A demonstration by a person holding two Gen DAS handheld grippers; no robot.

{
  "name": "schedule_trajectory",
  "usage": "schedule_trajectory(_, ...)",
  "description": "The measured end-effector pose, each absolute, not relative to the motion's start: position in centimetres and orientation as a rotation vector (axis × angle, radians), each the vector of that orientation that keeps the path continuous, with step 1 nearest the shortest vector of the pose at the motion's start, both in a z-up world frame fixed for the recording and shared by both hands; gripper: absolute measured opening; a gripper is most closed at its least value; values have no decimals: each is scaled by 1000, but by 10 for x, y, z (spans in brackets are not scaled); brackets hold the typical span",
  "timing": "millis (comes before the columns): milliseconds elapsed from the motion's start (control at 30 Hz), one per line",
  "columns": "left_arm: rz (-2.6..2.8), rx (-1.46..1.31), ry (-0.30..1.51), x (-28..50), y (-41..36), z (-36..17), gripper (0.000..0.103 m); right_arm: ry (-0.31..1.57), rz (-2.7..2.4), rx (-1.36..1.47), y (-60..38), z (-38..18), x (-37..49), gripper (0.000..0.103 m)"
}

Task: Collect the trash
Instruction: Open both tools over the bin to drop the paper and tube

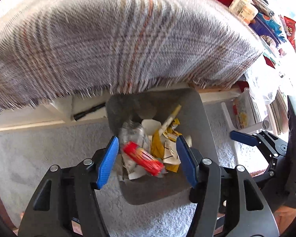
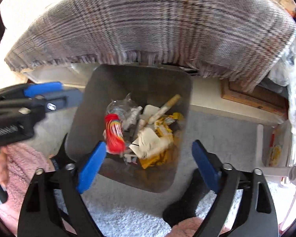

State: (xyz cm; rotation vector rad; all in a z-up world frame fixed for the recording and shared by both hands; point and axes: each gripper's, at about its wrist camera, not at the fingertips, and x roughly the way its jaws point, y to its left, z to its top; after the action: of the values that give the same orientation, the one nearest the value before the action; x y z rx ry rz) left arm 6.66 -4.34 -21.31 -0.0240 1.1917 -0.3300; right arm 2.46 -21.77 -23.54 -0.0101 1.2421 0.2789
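Grey carpet point(image 1: 39, 158) beneath a plaid-draped table point(image 1: 108, 39) carries the grey bin point(image 1: 205, 130). Left gripper point(image 1: 147, 158) and right gripper point(image 2: 148, 164) hover above it, jaws spread and empty; a blurred red wrapper point(image 1: 143, 158) lies between the left fingers, probably released to fall among the trash.

A matt grey plastic bin point(image 2: 84, 118) is seen on rough, fluffy carpet point(image 2: 128, 213). Crumpled paper scraps point(image 2: 150, 140), a glossy red wrapper point(image 1: 143, 159) and clear crinkled plastic point(image 1: 132, 132) are held inside. Woven, fringed plaid cloth point(image 1: 108, 39) is draped above.
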Motion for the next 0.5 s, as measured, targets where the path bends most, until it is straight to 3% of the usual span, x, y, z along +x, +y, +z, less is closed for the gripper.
schedule_trajectory(167, -312, -30, 1106, 59, -30, -181, 76, 1217, 198, 35, -247, -219, 21, 92)
schedule_trajectory(200, -311, -29, 1087, 56, -29, -174, 80, 1202, 187, 40, -251, -213, 21, 98)
schedule_trajectory(333, -307, -28, 964, 46, -21, -124, 92, 1111, 181, 98, -263, -168, 18, 100)
schedule_trajectory(500, -290, -22, 755, 25, -12, -55, 95, 930, 200, 157, -272, -92, 14, 100)
